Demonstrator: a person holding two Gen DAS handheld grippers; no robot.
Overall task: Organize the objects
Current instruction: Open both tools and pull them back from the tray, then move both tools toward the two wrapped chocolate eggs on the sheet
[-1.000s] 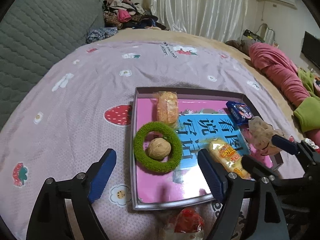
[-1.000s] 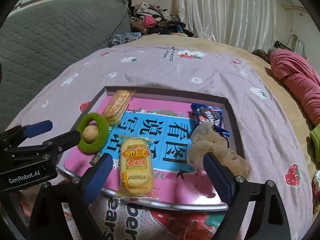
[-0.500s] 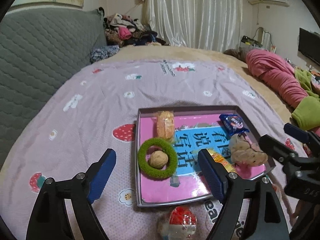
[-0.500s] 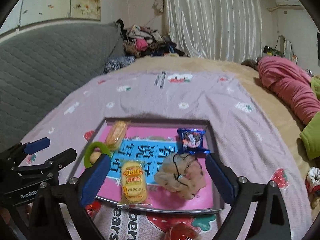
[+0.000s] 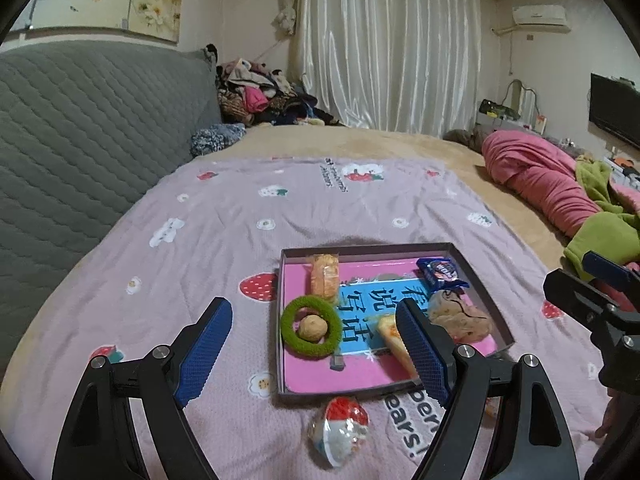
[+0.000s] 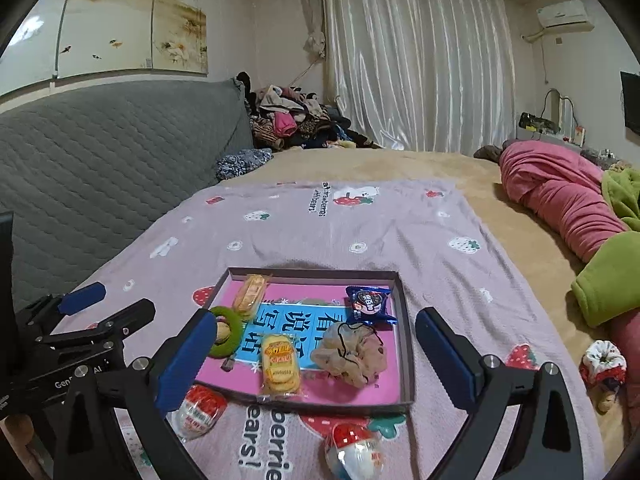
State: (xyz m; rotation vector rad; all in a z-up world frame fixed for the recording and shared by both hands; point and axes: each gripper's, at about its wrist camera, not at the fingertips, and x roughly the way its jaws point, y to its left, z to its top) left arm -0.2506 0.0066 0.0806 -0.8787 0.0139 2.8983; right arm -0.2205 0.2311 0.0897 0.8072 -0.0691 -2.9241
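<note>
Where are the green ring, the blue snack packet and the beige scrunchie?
green ring (image 5: 289, 330): left wrist view, its left rim.
blue snack packet (image 6: 369, 302): right wrist view, printed middle.
beige scrunchie (image 6: 352, 354): right wrist view, fabric middle.

A lilac bedspread (image 6: 400, 232) printed with red strawberries and white flowers carries a dark-rimmed tray (image 6: 405, 320) lined pink, its centre a blue panel with black characters. Inside it: a green ring (image 5: 311, 332) around a tan walnut (image 5: 313, 327), a yellow-and-red snack pack (image 6: 280, 362), a dark blue packet (image 6: 369, 304), a beige scrunchie (image 6: 352, 354) — spotted. Grey quilted headboard (image 6: 100, 168); white curtains (image 6: 416, 56); pink and green blankets.
</note>
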